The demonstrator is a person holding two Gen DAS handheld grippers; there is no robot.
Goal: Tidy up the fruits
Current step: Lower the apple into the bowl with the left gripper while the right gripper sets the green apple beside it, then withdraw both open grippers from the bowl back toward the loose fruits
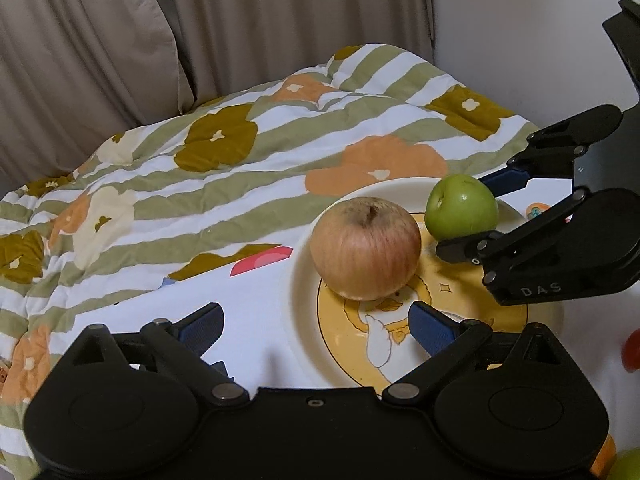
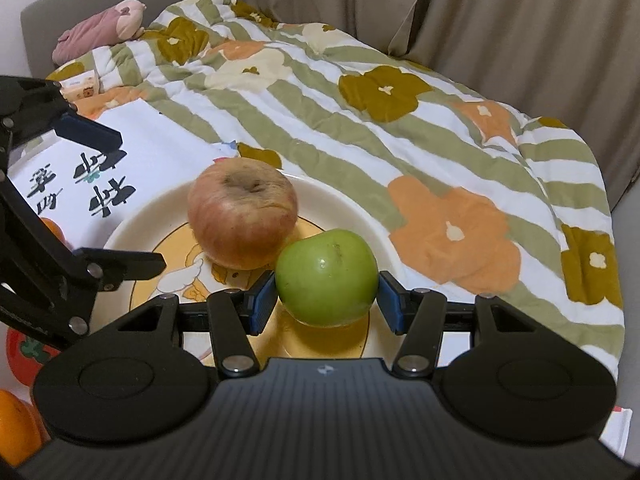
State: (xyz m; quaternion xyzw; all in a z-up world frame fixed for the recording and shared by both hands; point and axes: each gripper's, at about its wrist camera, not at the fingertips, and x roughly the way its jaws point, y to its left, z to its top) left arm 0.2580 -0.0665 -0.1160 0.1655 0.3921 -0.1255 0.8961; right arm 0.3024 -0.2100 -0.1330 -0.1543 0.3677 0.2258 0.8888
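Observation:
A reddish apple [image 1: 366,247] [image 2: 243,213] sits on a cream plate [image 1: 304,280] [image 2: 132,220] with a yellow cartoon centre. A green apple [image 1: 461,205] [image 2: 327,277] rests on the same plate beside it. My right gripper [image 2: 327,300] [image 1: 470,212] has its blue pads on both sides of the green apple, touching or nearly touching it. My left gripper [image 1: 316,330] is open and empty, just in front of the reddish apple, its right pad over the plate.
The plate lies on white printed paper [image 2: 132,140] over a striped floral quilt [image 1: 200,168] [image 2: 440,140]. Red and orange fruits [image 2: 28,352] lie at the lower left of the right wrist view, and others show at the left wrist view's right edge [image 1: 632,350]. Curtains hang behind.

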